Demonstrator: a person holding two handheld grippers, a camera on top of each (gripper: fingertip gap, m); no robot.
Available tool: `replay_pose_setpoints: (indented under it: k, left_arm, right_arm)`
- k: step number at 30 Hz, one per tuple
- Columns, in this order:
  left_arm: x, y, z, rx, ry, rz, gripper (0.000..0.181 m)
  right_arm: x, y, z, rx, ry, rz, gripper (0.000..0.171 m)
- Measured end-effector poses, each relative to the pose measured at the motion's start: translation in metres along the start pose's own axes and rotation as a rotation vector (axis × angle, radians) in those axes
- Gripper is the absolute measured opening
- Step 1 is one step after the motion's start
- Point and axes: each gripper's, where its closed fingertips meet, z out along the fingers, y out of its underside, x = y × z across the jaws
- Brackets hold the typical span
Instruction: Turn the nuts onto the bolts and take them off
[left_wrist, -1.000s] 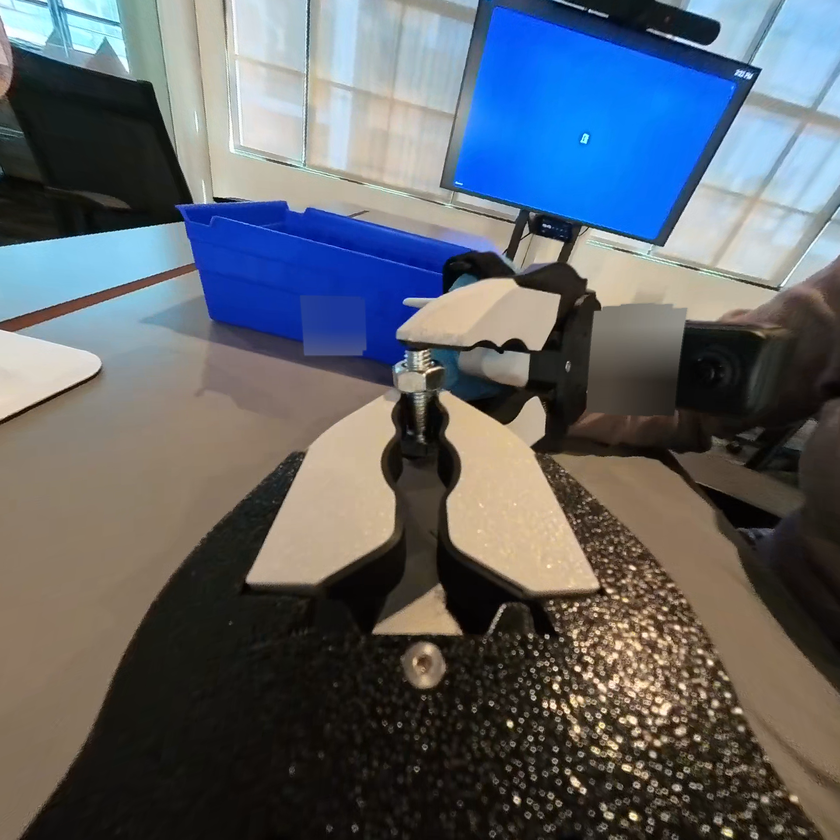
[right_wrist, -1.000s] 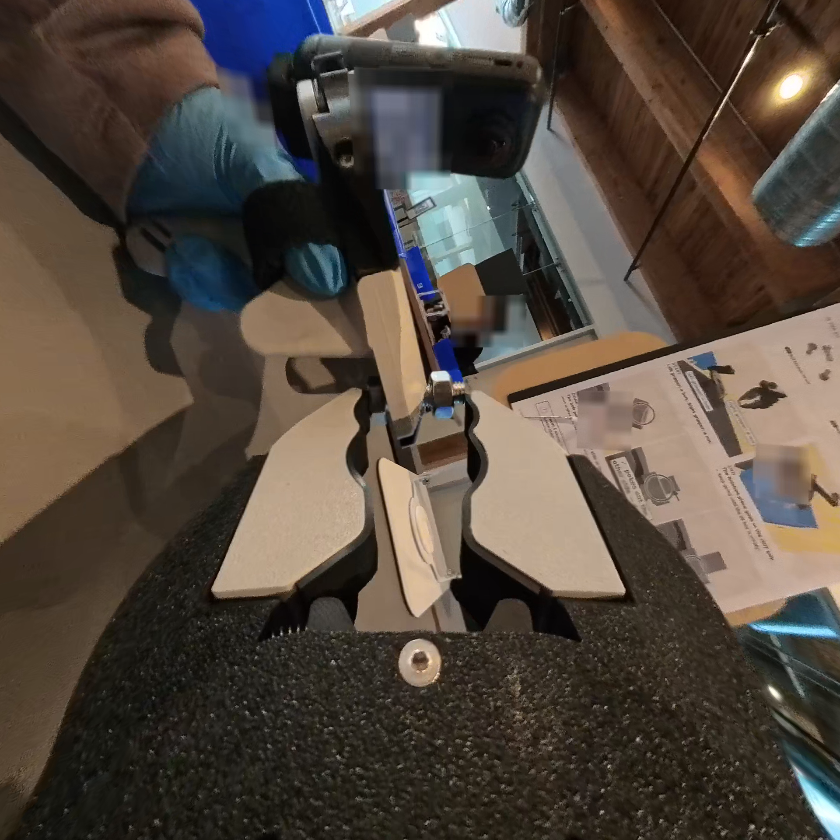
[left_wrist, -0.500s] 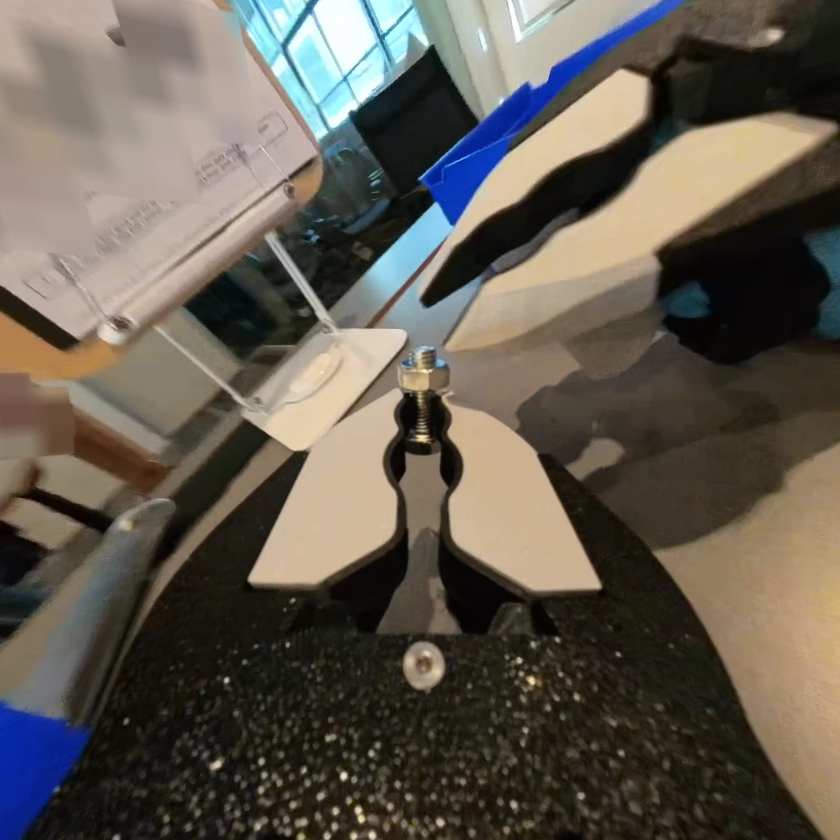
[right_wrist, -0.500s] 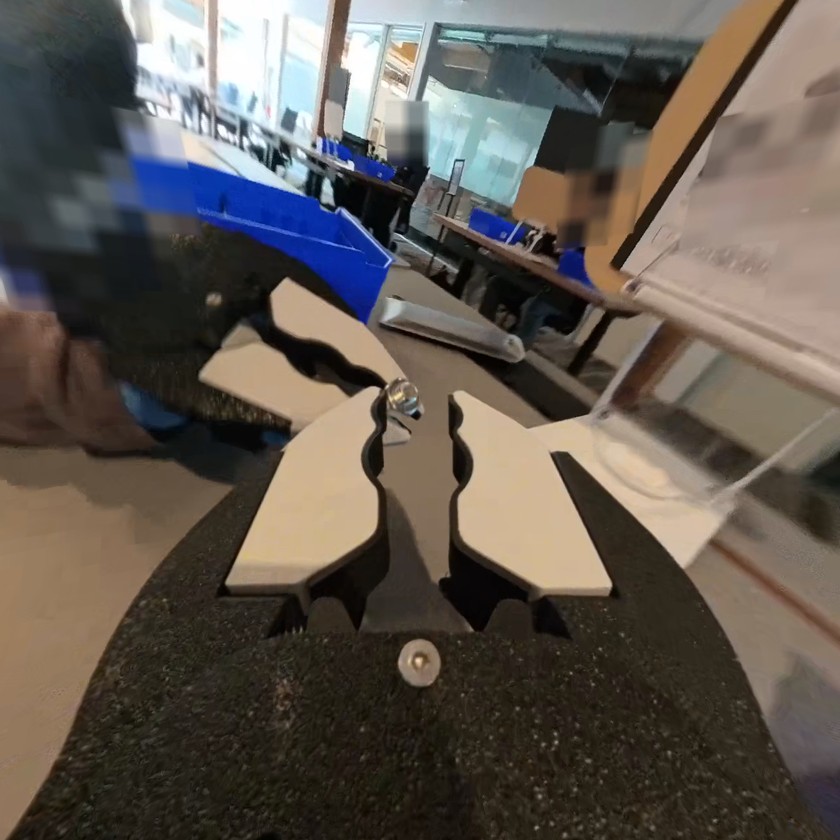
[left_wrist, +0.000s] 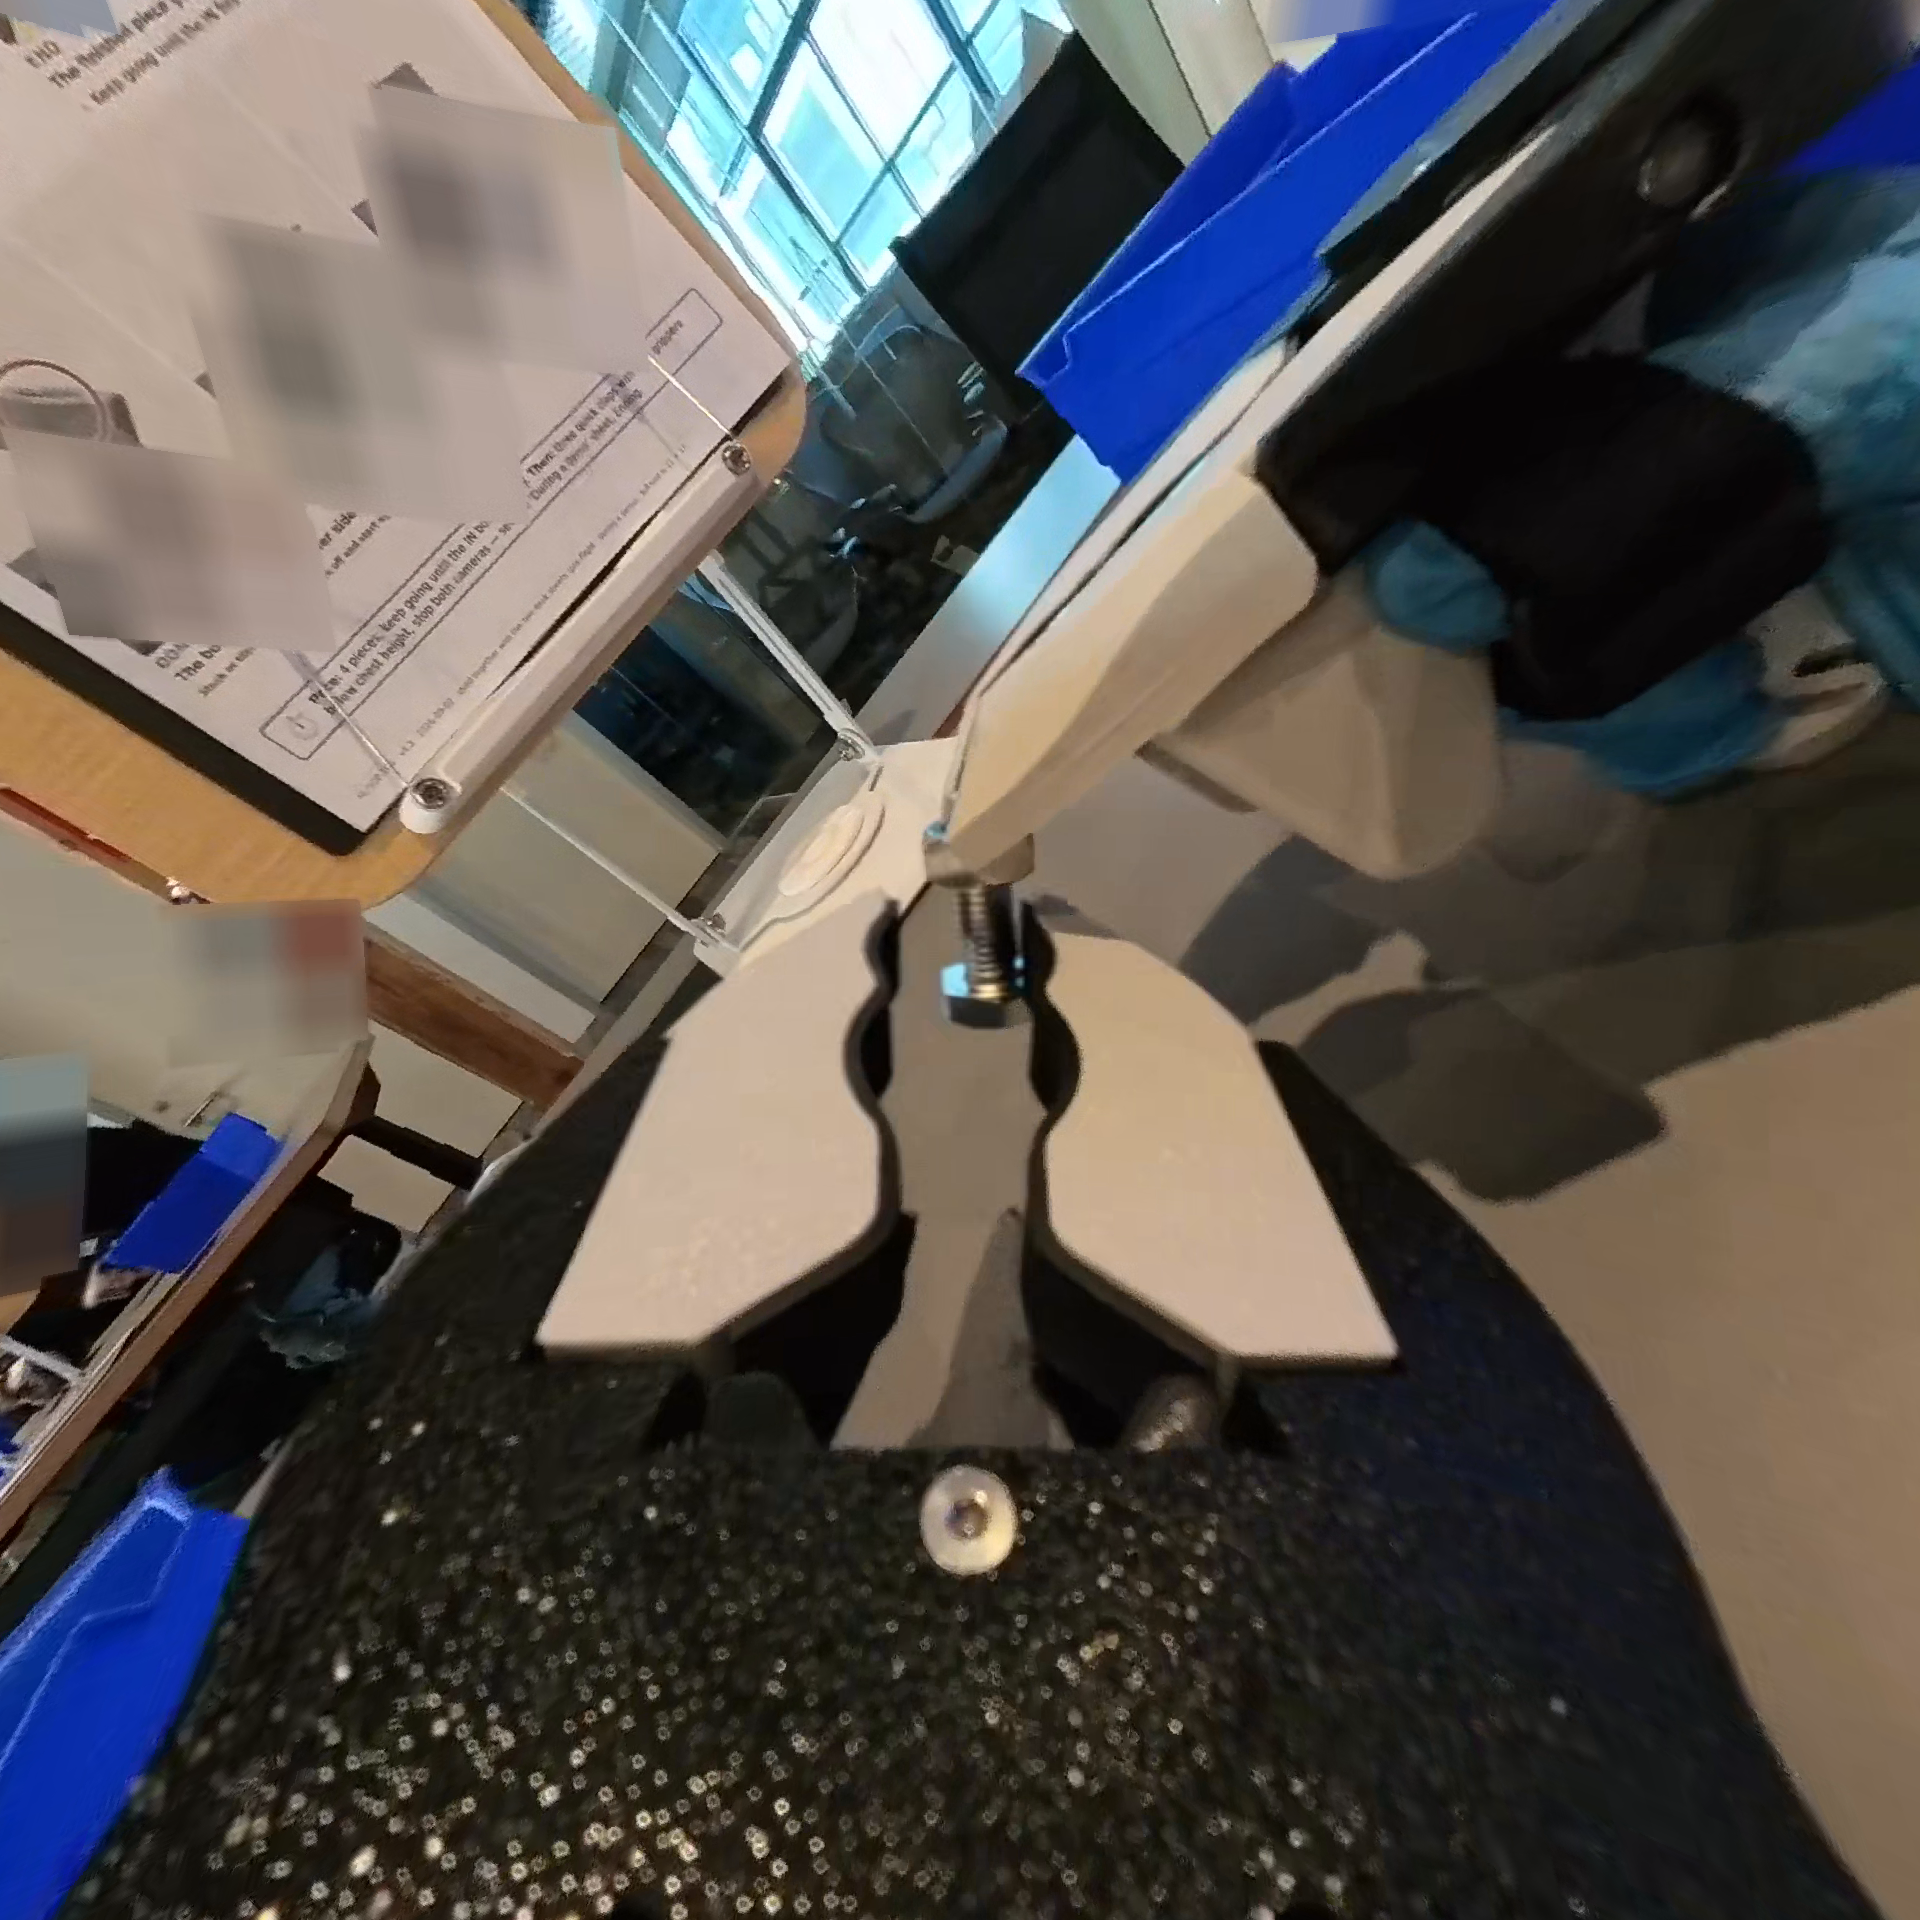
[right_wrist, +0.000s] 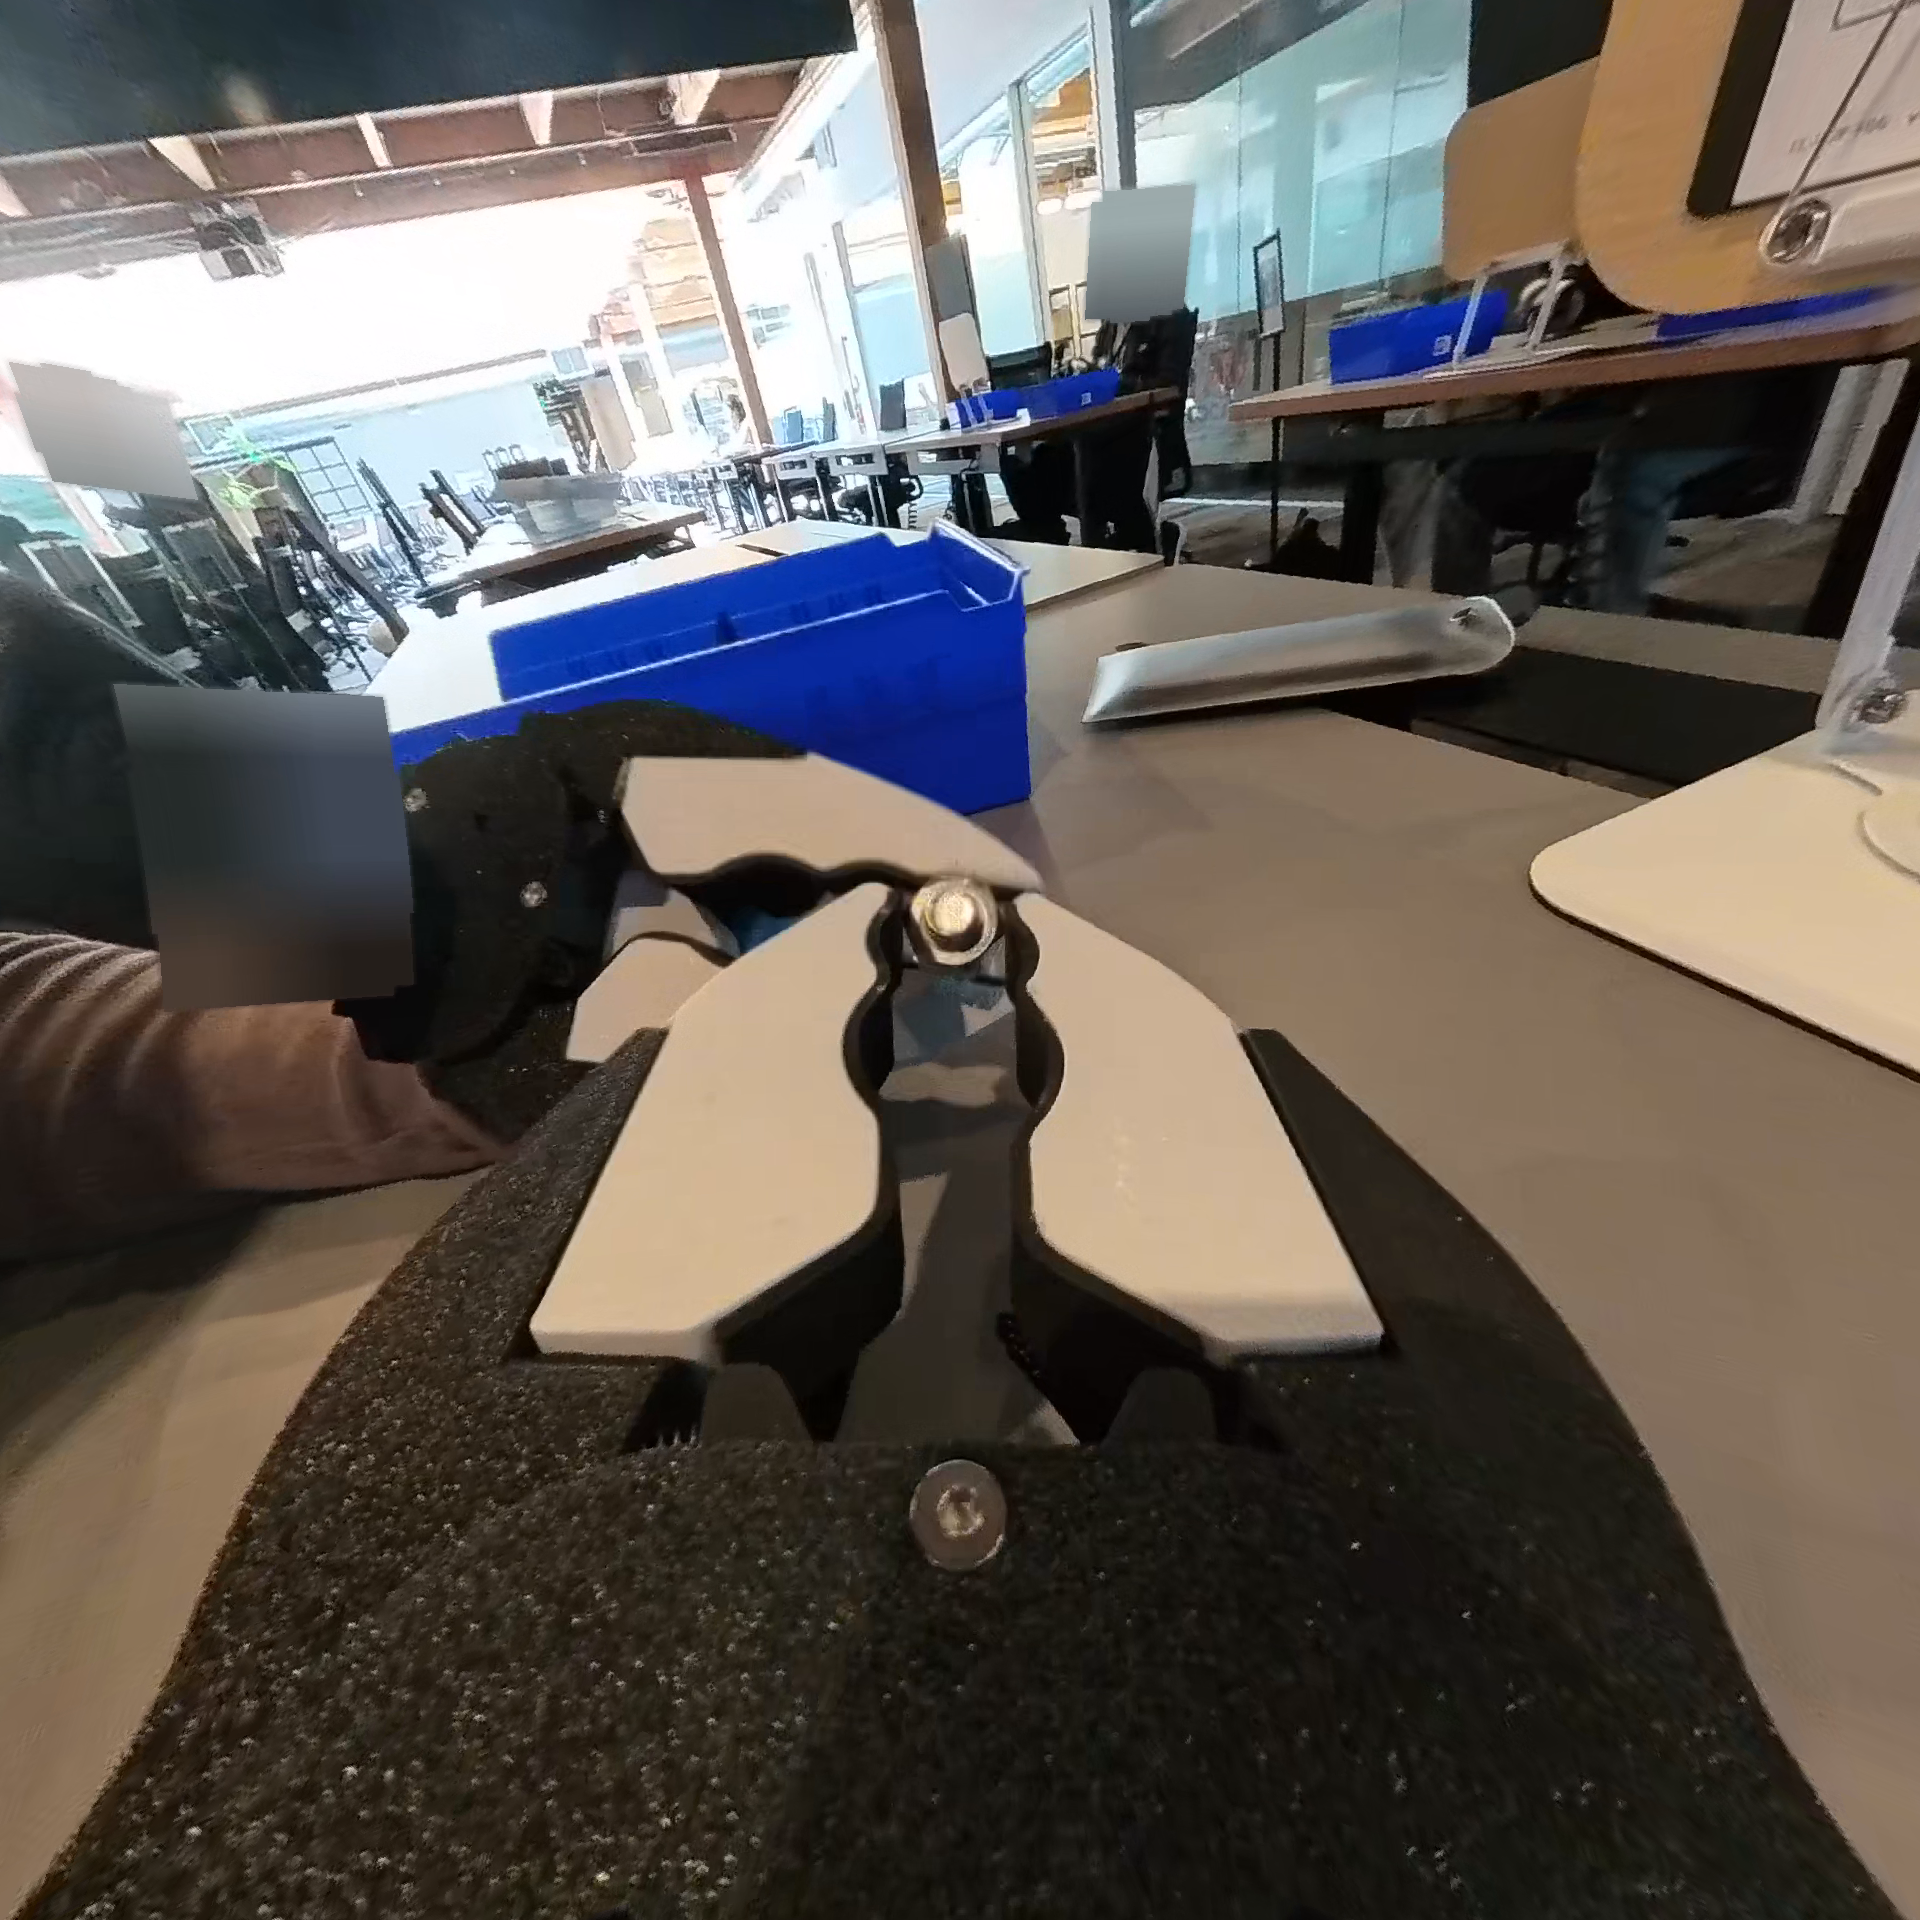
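A silver bolt (left_wrist: 982, 997) stands head down between the fingertips of my left gripper (left_wrist: 961, 935). Its jaws stand a little apart, with a gap showing left of the bolt head. The nut (left_wrist: 977, 857) sits at the top of the thread, pinched by the tips of my right gripper, which comes in from the upper right. In the right wrist view my right gripper (right_wrist: 954, 930) is closed around the nut (right_wrist: 951, 925), seen end-on. The left gripper's fingers (right_wrist: 810, 821) reach in from the left behind it.
A blue bin (right_wrist: 779, 686) stands on the grey table (right_wrist: 1351, 987) behind the grippers. A flat silver pouch (right_wrist: 1299, 665) lies to its right. An instruction sheet on a clear stand (left_wrist: 312, 364) has a white base (right_wrist: 1714, 904) at the right. A sleeved arm (right_wrist: 156, 1091) lies at the left. The grippers are tip to tip, or close to it.
My right gripper has come back onto the nut and closed on it. My left gripper's jaws have widened slightly around the bolt. Both views swung round during the last second.
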Motion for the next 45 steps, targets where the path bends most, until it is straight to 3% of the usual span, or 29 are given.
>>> replay_pose_setpoints:
  k: [2, 7, 10, 12, 15, 22, 31, 35, 42, 45]
  left_arm:
    - [-0.001, 0.0, 0.001, -0.019, -0.017, -0.003, 0.033]
    - [-0.004, 0.002, 0.002, -0.044, -0.037, -0.04, 0.041]
    - [0.001, 0.005, 0.002, -0.073, 0.009, -0.092, 0.058]
    - [0.004, 0.012, 0.003, -0.108, 0.036, -0.117, 0.061]
    - [0.008, 0.014, 0.005, -0.124, 0.071, -0.14, 0.055]
    - [0.016, 0.003, 0.003, -0.062, 0.135, -0.237, 0.024]
    - [0.023, -0.007, 0.002, 0.005, 0.264, -0.462, 0.046]
    - [0.026, -0.007, 0.002, -0.002, 0.285, -0.457, 0.021]
    - [0.021, -0.004, 0.004, -0.039, 0.232, -0.424, 0.02]
    - [0.018, 0.006, 0.006, -0.105, 0.181, -0.34, 0.02]
  right_arm:
    - [0.001, 0.0, -0.001, -0.004, 0.002, -0.005, 0.018]
    - [0.002, 0.0, -0.001, -0.006, 0.007, -0.014, 0.017]
    - [0.006, -0.001, -0.002, -0.004, 0.049, -0.048, 0.014]
    - [0.013, -0.004, -0.005, 0.006, 0.09, -0.067, 0.014]
    - [0.013, -0.007, -0.007, 0.04, 0.037, 0.006, 0.014]
    - [-0.005, -0.015, -0.006, 0.1, -0.102, 0.026, 0.013]
    - [-0.003, -0.016, -0.007, 0.112, -0.091, 0.01, 0.009]
    - [-0.005, -0.016, -0.006, 0.109, -0.096, 0.0, 0.009]
    - [0.003, -0.017, -0.009, 0.123, -0.057, 0.005, 0.009]
    - [0.01, -0.015, -0.013, 0.115, 0.025, -0.037, 0.03]
